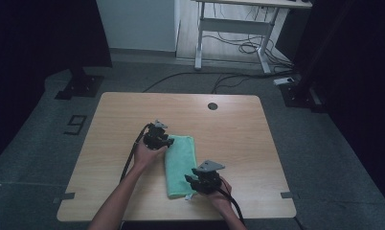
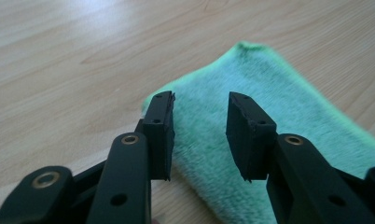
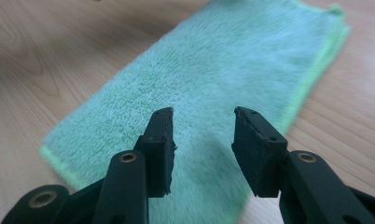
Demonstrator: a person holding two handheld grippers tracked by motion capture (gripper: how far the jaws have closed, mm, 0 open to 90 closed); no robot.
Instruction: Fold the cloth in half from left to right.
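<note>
— Step in hand? Looks like folding the green towel (image 1: 180, 165), already doubled into a long strip lying flat at the middle of the surface (image 1: 229, 124).
— Nearest first: right claw (image 1: 194, 186) over the strip's near end, jaws parted, pads (image 3: 160, 140) clear of the pile, gripping nothing.
— Farther off?
— Left claw (image 1: 167, 142) above the far left corner, likewise part open and empty, pads (image 2: 161, 126) off the cloth.
— Next move?
— Probably dropping each claw onto an edge, pinching a single end, then carrying it over. Missing a layer seems the risk.
</note>
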